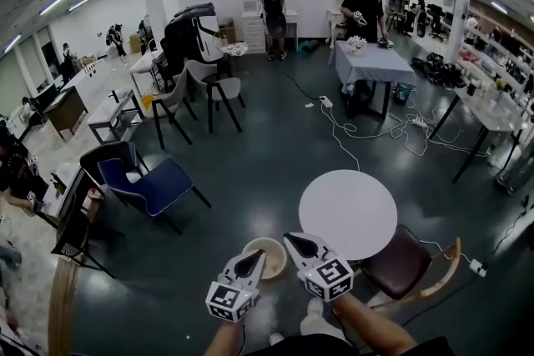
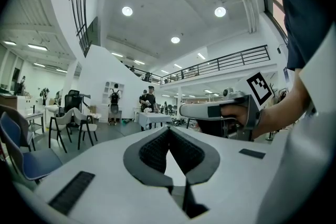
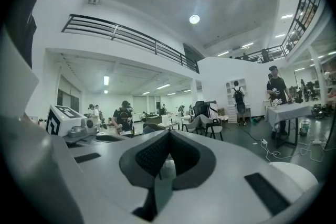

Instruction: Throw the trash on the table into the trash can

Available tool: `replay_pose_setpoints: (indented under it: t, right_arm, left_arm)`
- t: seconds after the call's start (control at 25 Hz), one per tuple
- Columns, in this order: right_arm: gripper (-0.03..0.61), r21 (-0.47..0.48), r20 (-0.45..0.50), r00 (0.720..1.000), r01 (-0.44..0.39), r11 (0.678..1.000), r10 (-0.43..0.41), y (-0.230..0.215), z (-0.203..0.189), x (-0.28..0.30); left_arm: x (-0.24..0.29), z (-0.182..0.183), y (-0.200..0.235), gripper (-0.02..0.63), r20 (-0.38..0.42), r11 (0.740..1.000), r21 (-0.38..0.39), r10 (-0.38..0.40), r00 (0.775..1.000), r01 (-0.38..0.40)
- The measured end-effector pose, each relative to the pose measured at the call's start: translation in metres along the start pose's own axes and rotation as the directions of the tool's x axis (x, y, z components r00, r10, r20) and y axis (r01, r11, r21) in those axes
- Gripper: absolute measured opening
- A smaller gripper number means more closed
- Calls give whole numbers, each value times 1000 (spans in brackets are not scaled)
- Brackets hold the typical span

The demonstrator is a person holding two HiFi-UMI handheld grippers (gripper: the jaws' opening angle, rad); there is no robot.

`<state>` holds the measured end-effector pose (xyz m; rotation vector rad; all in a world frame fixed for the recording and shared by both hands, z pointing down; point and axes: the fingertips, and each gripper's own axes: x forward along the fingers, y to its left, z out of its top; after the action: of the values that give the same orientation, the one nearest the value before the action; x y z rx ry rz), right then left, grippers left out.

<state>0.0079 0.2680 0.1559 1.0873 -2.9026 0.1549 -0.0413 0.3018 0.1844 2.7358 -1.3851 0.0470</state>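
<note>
A round white table (image 1: 348,213) stands just ahead of me, its top plain white; its edge (image 3: 294,173) also shows low right in the right gripper view. A beige round trash can (image 1: 272,259) sits on the dark floor left of the table, partly hidden behind my grippers. My left gripper (image 1: 257,255) hangs over the can's near left rim, shut with nothing in it, the jaws meeting at the tip (image 2: 169,129). My right gripper (image 1: 289,237) is held beside it, above the can's right rim, also shut and empty (image 3: 169,132). Both point away from me.
A brown chair (image 1: 400,263) stands at the table's right, a blue chair (image 1: 154,183) further left. Cables (image 1: 367,129) trail across the floor beyond the table. Other tables, chairs and people (image 1: 271,4) fill the far room.
</note>
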Motion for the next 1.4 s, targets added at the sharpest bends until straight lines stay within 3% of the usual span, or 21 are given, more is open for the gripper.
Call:
replay_pose_setpoints:
  t: [0.44,0.72,1.24,1.4]
  right_arm:
    - [17,-28,24,999,38,999,-38,52,3,-20]
    - [17,-56,17,999,31,998,-30,73,7,-24]
    - [17,-55,66,998,-2,998,5,67,27,-28]
    - [17,-55,70,998,0,998,4,60,31,-32]
  left_arm:
    - [-59,-1,-9,15,18,1000,11,-27,999,27]
    - [-81,9,-8,15,53,999,-36,-30,998,32]
    - [-77,21,-9,15,69,1000,-5,24,997,-23]
    - [-75,27,-12,15,67,997,39,67,996,-70]
